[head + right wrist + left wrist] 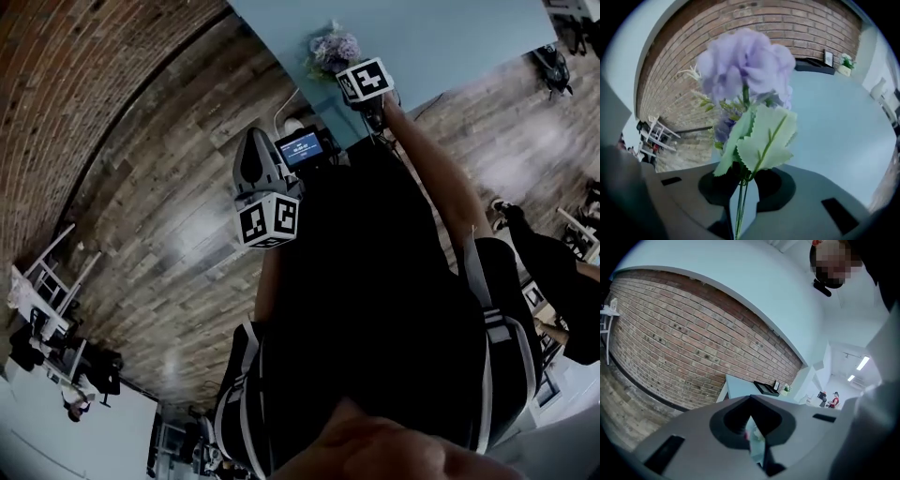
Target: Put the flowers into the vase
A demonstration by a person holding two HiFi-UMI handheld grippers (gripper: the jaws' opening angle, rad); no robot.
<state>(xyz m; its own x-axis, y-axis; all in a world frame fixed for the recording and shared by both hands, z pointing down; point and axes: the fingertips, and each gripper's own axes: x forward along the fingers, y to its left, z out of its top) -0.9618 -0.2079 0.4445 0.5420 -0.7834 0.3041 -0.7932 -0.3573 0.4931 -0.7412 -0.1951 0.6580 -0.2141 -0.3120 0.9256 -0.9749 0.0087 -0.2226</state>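
Room: a brick wall (pixel 797 23) is seen behind the counter (pixel 450 37), and a plank floor (pixel 178 216) is spread in front of it. Other people are caught far beyond the counter.
Counter: a pale blue top. A black tray (pixel 813 65) and a small potted plant (pixel 844 58) are set at the counter's far end, by the wall. No vase can be picked out with certainty in any view.
Left tool (pixel 753 434): held off the counter, over the floor, well apart from the flowers. Its jaws are parted by a narrow slit and nothing is carried between them.
Right tool (pixel 740 199): held out over the counter's near edge and clamped on the thin green stems.
Flowers (pixel 745 65): a lilac bloom cluster with a toothed leaf (pixel 766 140), held over the counter near its edge. Whether the top is touched cannot be told.
Stems (pixel 739 211): the long axis runs straight out along the right tool's jaws, with the bloom at the far end and the cut ends hidden behind the jaws.
Coming move: judged to rest with the right hand, by far the nearer. The stem ends would have to be turned down toward the vase's mouth once that is found. The stems are gripped close under the leaf, so little free stem is likely to be left for entry.
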